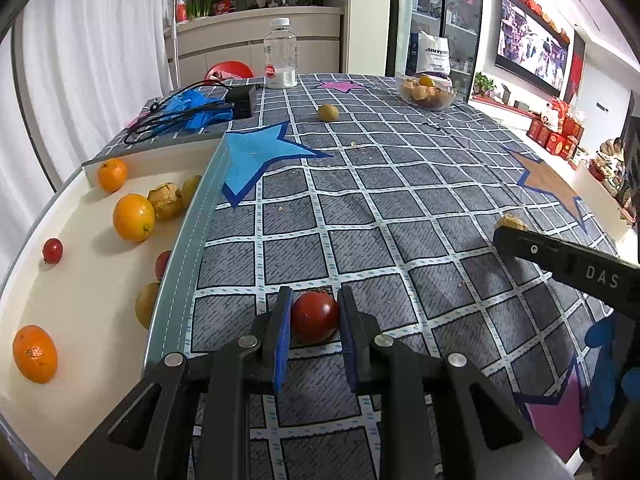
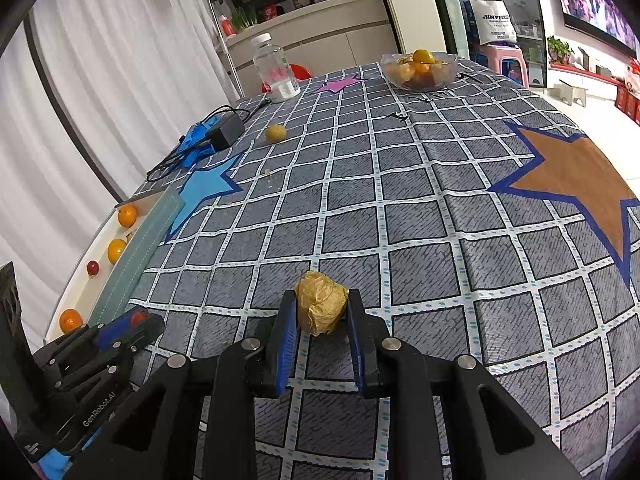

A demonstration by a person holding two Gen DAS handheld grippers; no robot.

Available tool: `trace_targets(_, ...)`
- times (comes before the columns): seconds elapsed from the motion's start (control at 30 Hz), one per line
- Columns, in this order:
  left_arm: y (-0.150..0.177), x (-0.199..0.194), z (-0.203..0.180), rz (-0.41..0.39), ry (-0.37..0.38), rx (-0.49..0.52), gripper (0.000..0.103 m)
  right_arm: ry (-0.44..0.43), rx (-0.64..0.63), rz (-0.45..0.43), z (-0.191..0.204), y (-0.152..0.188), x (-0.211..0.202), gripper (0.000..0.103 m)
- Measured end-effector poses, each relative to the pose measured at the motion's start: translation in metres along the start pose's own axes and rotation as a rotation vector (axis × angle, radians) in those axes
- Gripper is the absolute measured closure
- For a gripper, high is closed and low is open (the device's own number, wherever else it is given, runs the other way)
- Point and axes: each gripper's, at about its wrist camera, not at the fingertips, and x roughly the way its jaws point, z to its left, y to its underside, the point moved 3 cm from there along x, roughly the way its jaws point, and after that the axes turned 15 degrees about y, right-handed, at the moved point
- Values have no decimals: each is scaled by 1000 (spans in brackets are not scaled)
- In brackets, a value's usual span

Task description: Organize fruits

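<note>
My left gripper (image 1: 313, 302) is shut on a red cherry tomato (image 1: 314, 316) that rests on the checked tablecloth beside the white tray (image 1: 80, 280). The tray holds several oranges (image 1: 133, 217), a cherry tomato (image 1: 52, 250) and husked groundcherries (image 1: 166, 199). My right gripper (image 2: 322, 300) is shut on a papery husked groundcherry (image 2: 321, 307) on the cloth; its finger and the husk also show at the right in the left wrist view (image 1: 510, 222). A yellow-green fruit (image 1: 328, 112) lies alone further back, also seen in the right wrist view (image 2: 275, 133).
A glass bowl of fruit (image 1: 427, 94) stands at the far side, with a water bottle (image 1: 281, 54) to its left. A black power adapter (image 1: 240, 102) with cable and blue gloves (image 1: 192, 110) lie behind the tray. The table edge drops off on the right.
</note>
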Motion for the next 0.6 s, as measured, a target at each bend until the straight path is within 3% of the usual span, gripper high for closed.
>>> trace_targets(0.6, -1, 0, -1, 2, -7, 5, 78, 2, 0, 1, 1, -1, 1, 78)
